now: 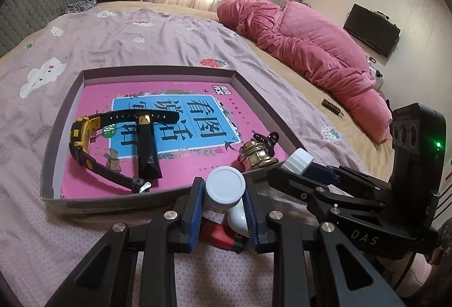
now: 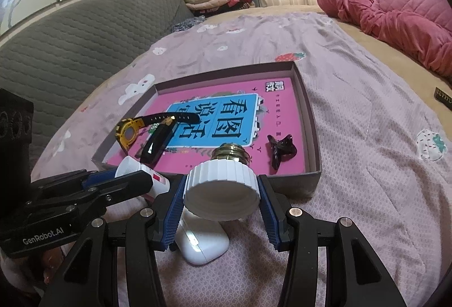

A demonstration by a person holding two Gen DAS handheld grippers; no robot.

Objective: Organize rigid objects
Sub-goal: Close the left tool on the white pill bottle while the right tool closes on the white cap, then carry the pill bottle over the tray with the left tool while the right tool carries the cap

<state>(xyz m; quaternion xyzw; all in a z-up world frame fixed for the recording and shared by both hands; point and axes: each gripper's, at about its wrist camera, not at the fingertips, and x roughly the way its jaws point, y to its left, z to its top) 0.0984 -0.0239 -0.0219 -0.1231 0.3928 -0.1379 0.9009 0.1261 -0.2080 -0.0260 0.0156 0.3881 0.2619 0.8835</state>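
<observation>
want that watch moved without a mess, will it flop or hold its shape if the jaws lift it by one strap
Likely floppy: the watch has long thin straps, one curving across the tray. The chunky yellow case probably hangs low. The black tube lies across a strap and may shift.

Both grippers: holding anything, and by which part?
Left gripper clamps a small white-capped bottle just below its cap. Right gripper clamps a white ribbed lamp socket with brass thread across its ribbed body.

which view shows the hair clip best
The right wrist view. There the dark hair clip lies in full sight on the pink book inside the tray, right of the lamp socket in the right gripper. In the left wrist view the clip is small, partly hidden behind the socket's brass thread.
</observation>
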